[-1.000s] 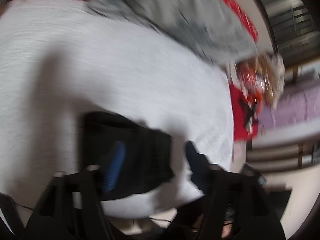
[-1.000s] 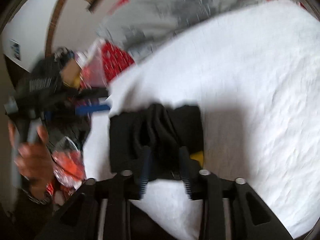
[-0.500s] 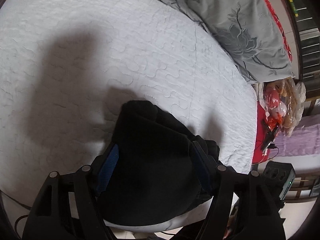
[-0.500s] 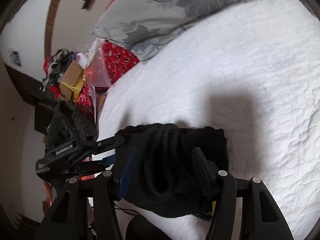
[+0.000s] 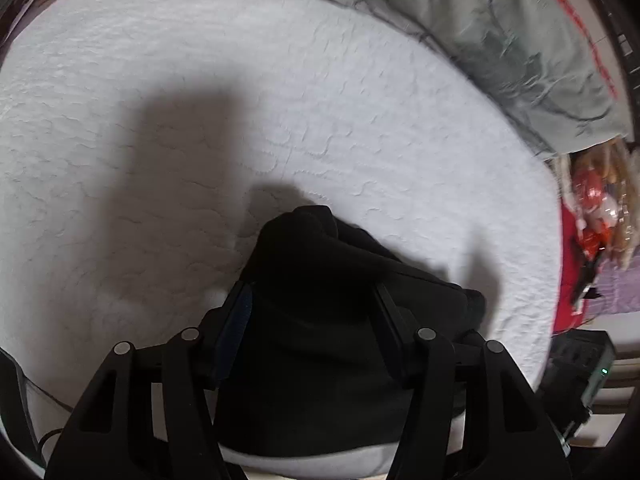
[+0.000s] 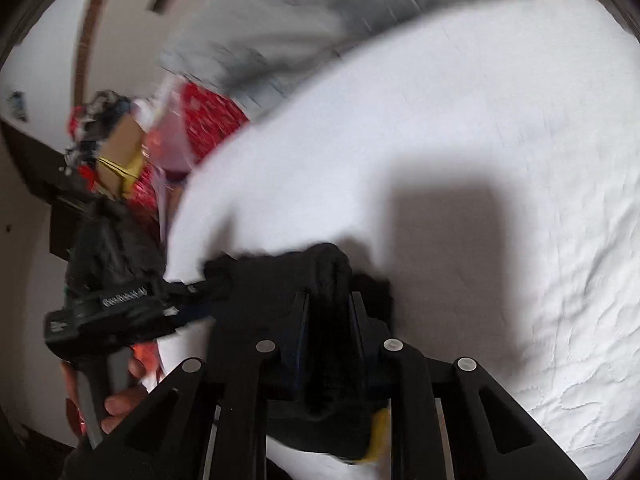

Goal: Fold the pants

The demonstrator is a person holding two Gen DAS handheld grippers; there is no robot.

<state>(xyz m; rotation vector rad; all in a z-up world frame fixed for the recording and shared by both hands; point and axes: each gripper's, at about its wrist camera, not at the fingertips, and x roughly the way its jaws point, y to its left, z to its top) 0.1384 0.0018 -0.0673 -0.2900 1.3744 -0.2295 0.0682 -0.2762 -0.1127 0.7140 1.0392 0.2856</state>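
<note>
1. Lying near the edge of the white bed, the black pants are folded small.
2. A bunched fold (blurry, so probably squeezed) is pinched by the right gripper, whose jaws have just been closing.
3. The pants are straddled by the left gripper, its jaws closing too, maybe pressing.

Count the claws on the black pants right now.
2. The right claw pinches a bunched ridge of the black pants; the left claw, its jaws just closing, straddles the near-edge pile. None hidden.
</note>
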